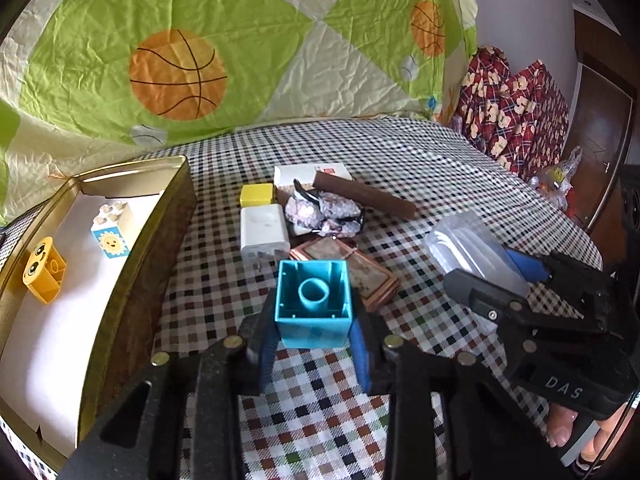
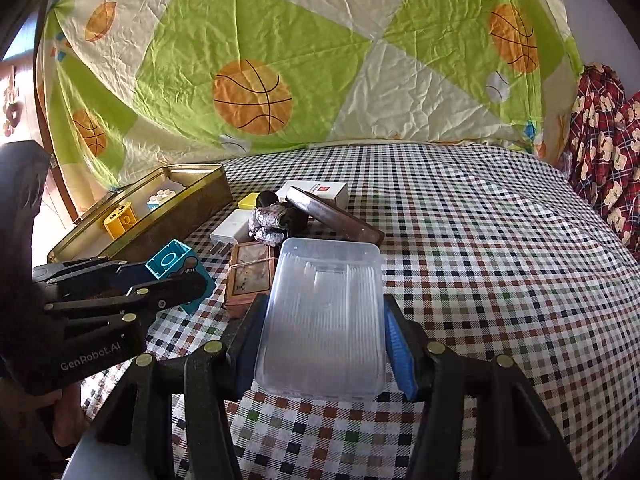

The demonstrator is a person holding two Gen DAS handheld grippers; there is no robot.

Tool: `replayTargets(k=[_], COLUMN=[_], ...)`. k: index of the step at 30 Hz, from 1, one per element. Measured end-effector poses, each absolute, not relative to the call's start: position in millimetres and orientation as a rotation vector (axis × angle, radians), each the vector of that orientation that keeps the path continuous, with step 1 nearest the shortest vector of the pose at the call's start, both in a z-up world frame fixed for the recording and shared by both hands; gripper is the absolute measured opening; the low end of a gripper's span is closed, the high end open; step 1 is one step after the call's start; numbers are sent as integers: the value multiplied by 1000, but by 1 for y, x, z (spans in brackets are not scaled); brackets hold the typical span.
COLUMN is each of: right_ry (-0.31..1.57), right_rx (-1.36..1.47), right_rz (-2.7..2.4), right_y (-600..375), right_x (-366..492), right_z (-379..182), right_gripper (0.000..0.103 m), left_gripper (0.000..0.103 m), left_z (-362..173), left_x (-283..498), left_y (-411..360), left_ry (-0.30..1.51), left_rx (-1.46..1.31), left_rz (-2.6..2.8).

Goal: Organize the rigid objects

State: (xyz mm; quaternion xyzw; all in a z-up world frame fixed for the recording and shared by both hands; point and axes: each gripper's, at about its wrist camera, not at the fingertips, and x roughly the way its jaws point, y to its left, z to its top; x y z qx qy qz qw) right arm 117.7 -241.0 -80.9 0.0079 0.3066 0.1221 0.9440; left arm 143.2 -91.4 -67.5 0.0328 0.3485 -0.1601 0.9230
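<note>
I am holding a teal toy block [image 1: 313, 305] in my left claw [image 1: 314, 344], its fingers pressing in on the block's two sides, its hollow underside with the round tube facing back at my camera, and the whole thing lifted above the checked tablecloth [image 1: 420, 168]. Off to the left of that claw the gold tin tray [image 1: 176, 216] is sitting with a yellow block with eyes [image 1: 43, 270] and a white block with a sun face [image 1: 110, 229] already lying inside on its pale floor. Straight ahead of the teal block, beyond its far edge, a wood-framed small box [image 1: 370, 276] is lying flat, and past that a white charger plug [image 1: 264, 232], a small yellow cube [image 1: 257, 195], a crumpled shiny bundle [image 1: 320, 210], a brown bar [image 1: 364, 194] and a white carton [image 1: 308, 174] are crowding together. In my right claw [image 2: 322, 346] I am gripping a clear plastic lid [image 2: 324, 320] by its long edges, the blue pads squeezing it from either side, keeping it just above the cloth. To the left of that claw, the left claw with the teal block is hovering near the tray's front corner.
</note>
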Motion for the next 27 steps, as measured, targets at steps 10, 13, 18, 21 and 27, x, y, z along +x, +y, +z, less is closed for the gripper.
replayTargets(k=[10,13,18,21,27], right_ry=[536,511,467,442,393], right_rx=[6,4,-2,-2,-9], right_rz=[264,264,263,262,258], right_y=[-239,-238,-238,-238,-237], right_x=[104,100,93,89,81], right_z=[-75,-74,-72,-70,-68], right_gripper=[57,57,57,57,57], left_gripper=[31,31,31,31,31], left_z=[-53,-50,-46,-44,-41], left_x=[128,124,117,113,105], left_y=[-85,-83,-79,-77,-74], left_ry=[584,550,502,475,429], left_rx=[66,58,47,43,29], left_rz=[-277,-263,-245,-235,-214])
